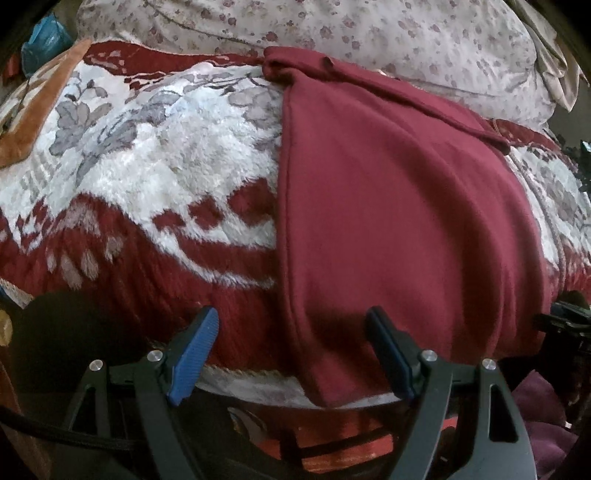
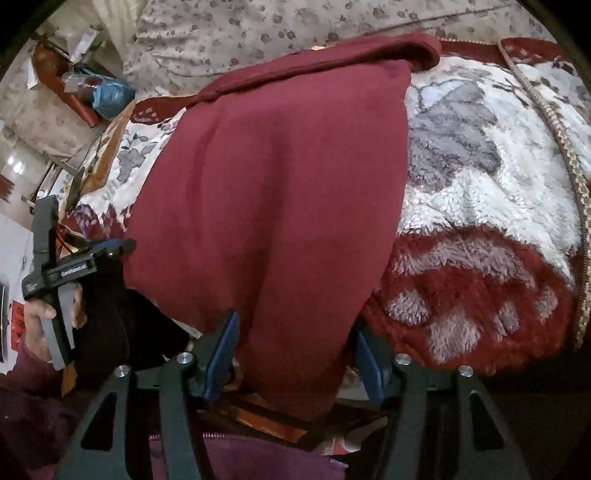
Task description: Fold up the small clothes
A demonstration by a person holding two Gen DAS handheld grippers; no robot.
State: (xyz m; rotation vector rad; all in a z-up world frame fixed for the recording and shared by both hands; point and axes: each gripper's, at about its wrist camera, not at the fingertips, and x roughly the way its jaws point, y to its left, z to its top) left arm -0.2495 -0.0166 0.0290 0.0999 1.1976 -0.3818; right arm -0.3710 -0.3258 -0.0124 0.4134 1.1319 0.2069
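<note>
A dark red garment [image 1: 399, 206] lies folded lengthwise on a plush red-and-white floral blanket [image 1: 155, 177], its near end hanging over the front edge. My left gripper [image 1: 291, 336] is open, its blue pads straddling the garment's near left edge without clamping it. In the right wrist view the same garment [image 2: 273, 192] fills the middle. My right gripper [image 2: 295, 343] is open with the garment's near end lying between its jaws. The left gripper [image 2: 122, 247] also shows at the left there, held in a hand.
A floral pillow or sheet [image 1: 332, 33] lies behind the blanket. A blue bag [image 2: 110, 92] and clutter sit at the far left. A braided blanket trim [image 2: 569, 177] runs along the right side. My purple sleeve [image 2: 240, 458] is at the bottom.
</note>
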